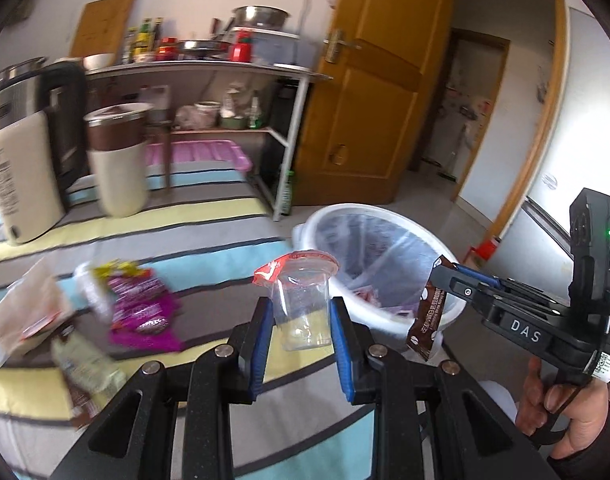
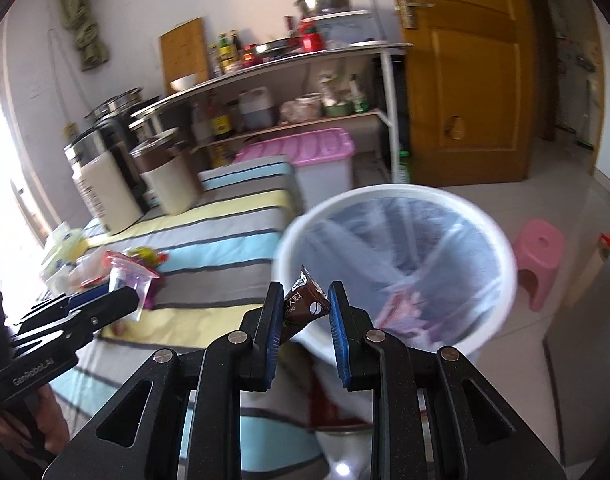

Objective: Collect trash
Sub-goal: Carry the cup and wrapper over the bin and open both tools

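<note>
Both loaded, left claw (image 1: pixel 301 320) clamped on clear cup (image 1: pixel 302 308), right claw (image 2: pixel 305 312) pinching brown sachet (image 2: pixel 303 300), white bin (image 2: pixel 393 200) just ahead, nearer the right

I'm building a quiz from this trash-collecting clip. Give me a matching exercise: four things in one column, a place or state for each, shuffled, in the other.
Things:
1. clear plastic cup
2. brown sachet
3. white bin
4. magenta wrappers

Places or states:
A. lined with a thin bag
B. clamped in the left gripper
C. lying on the striped cloth
D. clamped in the right gripper

Pairs: 1-B, 2-D, 3-A, 4-C
</note>
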Demonstrator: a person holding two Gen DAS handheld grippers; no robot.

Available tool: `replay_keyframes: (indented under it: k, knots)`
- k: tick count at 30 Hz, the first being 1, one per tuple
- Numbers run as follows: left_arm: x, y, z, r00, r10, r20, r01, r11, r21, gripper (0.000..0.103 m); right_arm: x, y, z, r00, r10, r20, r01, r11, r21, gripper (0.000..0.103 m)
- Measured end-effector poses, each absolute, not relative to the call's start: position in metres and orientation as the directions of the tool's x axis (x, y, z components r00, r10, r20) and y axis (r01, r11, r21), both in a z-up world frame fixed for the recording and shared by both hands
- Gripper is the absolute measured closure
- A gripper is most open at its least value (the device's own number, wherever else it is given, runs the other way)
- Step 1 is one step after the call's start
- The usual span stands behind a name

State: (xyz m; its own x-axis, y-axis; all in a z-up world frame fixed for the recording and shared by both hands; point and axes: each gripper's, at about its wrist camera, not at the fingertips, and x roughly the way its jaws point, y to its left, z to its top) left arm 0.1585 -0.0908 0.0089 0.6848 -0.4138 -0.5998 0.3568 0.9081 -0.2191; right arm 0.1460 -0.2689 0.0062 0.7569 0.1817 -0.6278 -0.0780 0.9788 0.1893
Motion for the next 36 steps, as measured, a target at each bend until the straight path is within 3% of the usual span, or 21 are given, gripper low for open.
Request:
replay_keyframes:
  k: [10, 22, 26, 36]
  knots:
    - [0.193, -0.153, 0.000, 0.623, -0.493, -0.607, 0.455, 0.860, -0.232, 0.073, 0.158, -0.329, -0.004, 0.764, 0.071, -0.642, 0.053, 0.984, 0.172, 0.079]
    - [0.219, -0.185, -0.020, 0.569, -0.519, -0.638, 0.491, 0.837, -0.243, 0.069, 0.180, -0.355, -0.028, 0.724, 0.047, -0.688, 0.112, 0.976, 0.185, 0.078]
    - [0.222, -0.184, -0.024, 0.555, -0.535, -0.637, 0.487, 0.830, -0.272, 0.063, 0.182, -0.357, -0.033, 0.718, 0.050, -0.694, 0.115, 0.975, 0.189, 0.063]
    - [0.211, -0.167, -0.016, 0.591, -0.518, -0.619, 0.460, 0.846, -0.269, 0.063, 0.167, -0.346, -0.021, 0.741, 0.092, -0.665, 0.068, 0.975, 0.212, 0.063]
